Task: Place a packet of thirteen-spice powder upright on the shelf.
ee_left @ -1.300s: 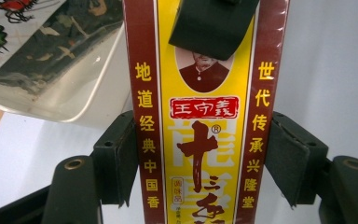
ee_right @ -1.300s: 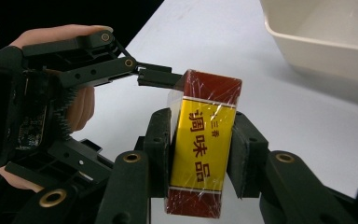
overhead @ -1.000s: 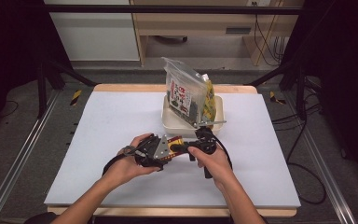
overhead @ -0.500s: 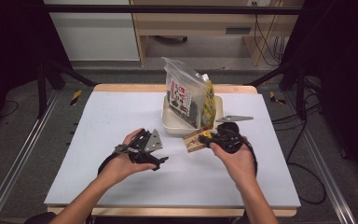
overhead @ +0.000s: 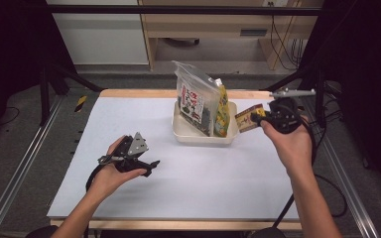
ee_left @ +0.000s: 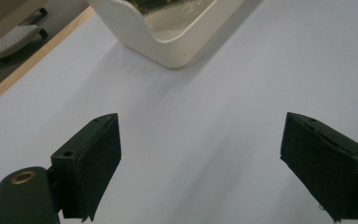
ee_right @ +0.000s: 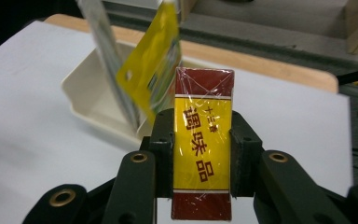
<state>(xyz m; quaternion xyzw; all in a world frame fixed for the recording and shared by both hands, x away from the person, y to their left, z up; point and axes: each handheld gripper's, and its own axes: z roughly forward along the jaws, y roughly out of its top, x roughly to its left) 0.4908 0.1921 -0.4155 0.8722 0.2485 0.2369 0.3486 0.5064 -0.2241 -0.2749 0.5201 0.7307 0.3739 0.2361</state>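
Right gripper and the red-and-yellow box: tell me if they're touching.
Touching. In the right gripper view, the right gripper has both jaws pressed against the sides of the red-and-yellow box.

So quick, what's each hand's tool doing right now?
Left tool: open, holding nothing.
Right tool: closed on a red and yellow box.

Your right gripper's (ee_right: 200,154) jaws cover both long edges of the red-and-yellow box (ee_right: 203,140), its bottom cut off. Behind it, the yellow packet (ee_right: 151,70) blurs, print unreadable. In your left gripper view, the cream tray (ee_left: 168,37) is mostly cropped away.
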